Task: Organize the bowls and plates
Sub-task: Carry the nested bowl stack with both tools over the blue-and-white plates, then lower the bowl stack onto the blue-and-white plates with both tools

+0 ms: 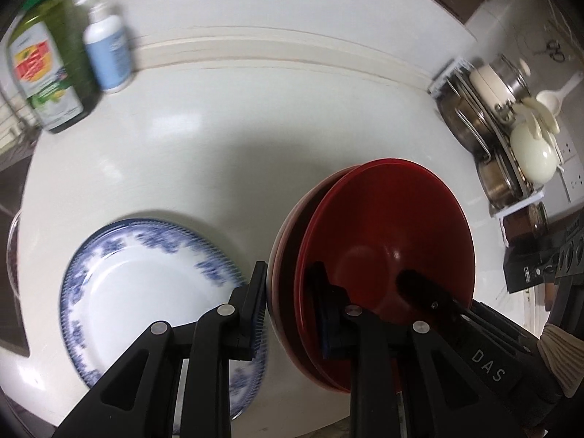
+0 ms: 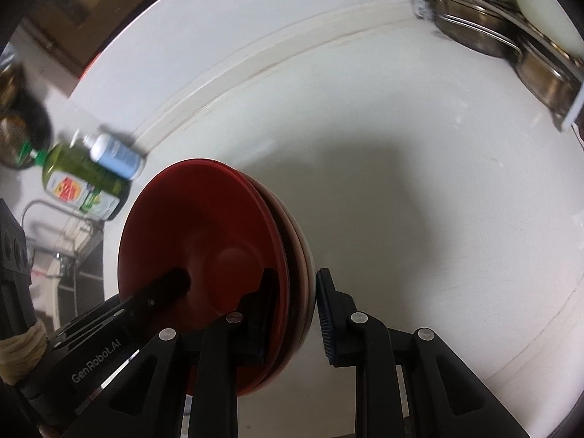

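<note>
My left gripper is clamped on the rim of the stack of red bowls, 1 finger inside the top bowl and 1 against the outside of the stack. My right gripper grips the opposite rim in the same way. I judge 2 opposed grips are used because the nested stack, held clear of the white counter, would tip under 1 grip. Only the left view shows the blue-patterned plate lying flat just beside the stack. Farther back, both views show the green bottle, the blue bottle and the rack of steel pots along the counter's back edge.
</note>
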